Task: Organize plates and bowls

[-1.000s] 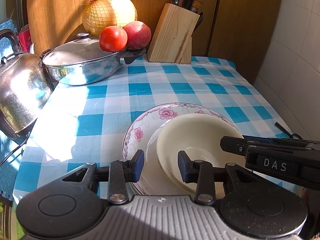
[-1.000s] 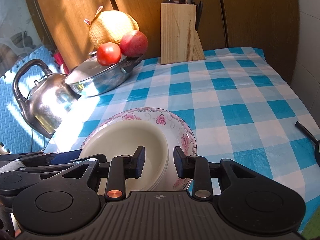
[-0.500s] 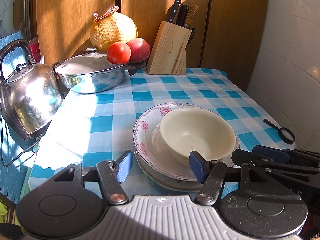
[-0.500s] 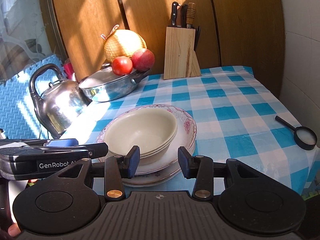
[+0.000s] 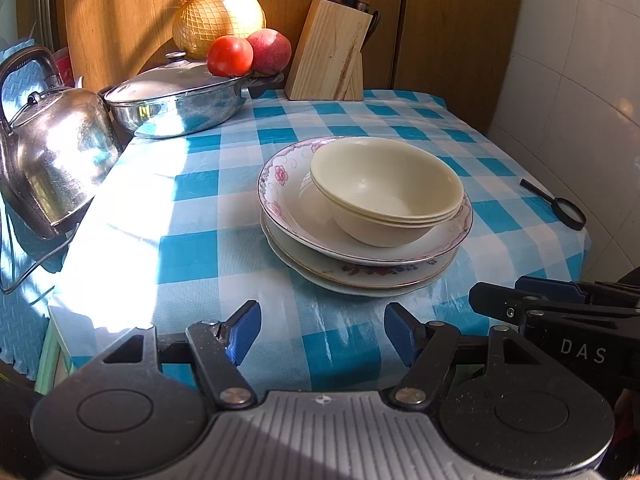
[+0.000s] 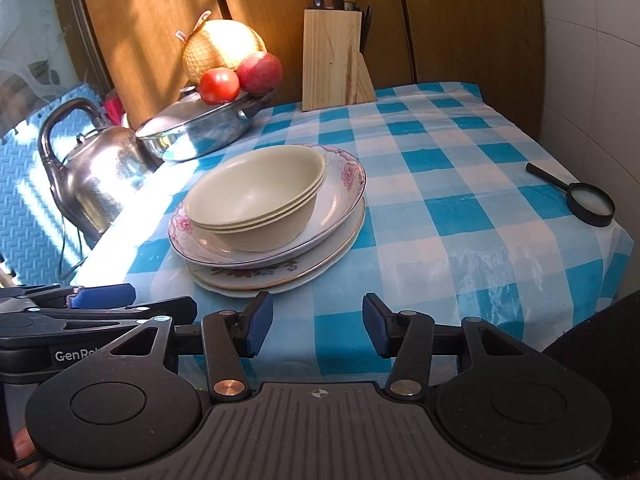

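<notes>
Bowls [image 5: 384, 196]: three cream, nested, atop plates | Plates [image 5: 360, 268]: three stacked, mid-table on checked cloth [image 5: 200, 208] | Left gripper [image 5: 322, 334]: jaws spread, empty | Right gripper [image 6: 318, 322]: jaws spread, empty

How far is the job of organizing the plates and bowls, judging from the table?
Stacking looks done: the cream bowls sit nested on the pink-flowered plate, which lies on further plates. Nothing is in hand: the left gripper and right gripper are open and empty, short of the stack. No loose dishes show; whether the stack must move elsewhere cannot be told.
</notes>
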`<state>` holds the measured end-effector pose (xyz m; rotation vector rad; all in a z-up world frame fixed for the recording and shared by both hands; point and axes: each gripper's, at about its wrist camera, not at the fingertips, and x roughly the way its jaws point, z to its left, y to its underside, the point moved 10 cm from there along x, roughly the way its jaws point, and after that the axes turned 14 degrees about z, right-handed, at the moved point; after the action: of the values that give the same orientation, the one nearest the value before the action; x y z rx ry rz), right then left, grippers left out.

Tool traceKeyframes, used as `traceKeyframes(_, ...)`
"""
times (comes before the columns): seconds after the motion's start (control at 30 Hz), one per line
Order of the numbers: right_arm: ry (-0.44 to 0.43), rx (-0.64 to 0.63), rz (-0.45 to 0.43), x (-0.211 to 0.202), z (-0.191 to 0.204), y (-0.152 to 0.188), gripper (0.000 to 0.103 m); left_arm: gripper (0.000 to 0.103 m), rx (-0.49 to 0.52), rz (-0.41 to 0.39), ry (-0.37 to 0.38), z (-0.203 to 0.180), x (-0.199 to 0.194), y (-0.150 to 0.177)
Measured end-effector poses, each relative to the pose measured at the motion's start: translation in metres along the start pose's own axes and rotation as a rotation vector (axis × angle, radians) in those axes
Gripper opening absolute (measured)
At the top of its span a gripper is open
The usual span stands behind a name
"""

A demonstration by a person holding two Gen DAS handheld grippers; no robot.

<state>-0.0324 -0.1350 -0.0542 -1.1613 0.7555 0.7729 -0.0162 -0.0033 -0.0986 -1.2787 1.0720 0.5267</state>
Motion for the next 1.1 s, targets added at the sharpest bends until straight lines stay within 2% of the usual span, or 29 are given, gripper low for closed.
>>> traceKeyframes(0.4,-0.017,0.016,0.047,0.011,0.001,0.009,0.06,0.062,0.012,0.064,-0.003,-0.005,0.016,0.008)
traceKeyframes(1.1,-0.026,0.023,0.063,0.015,0.001,0.011,0.06,0.063,-0.016,0.084,0.014,0.0,0.02,0.011)
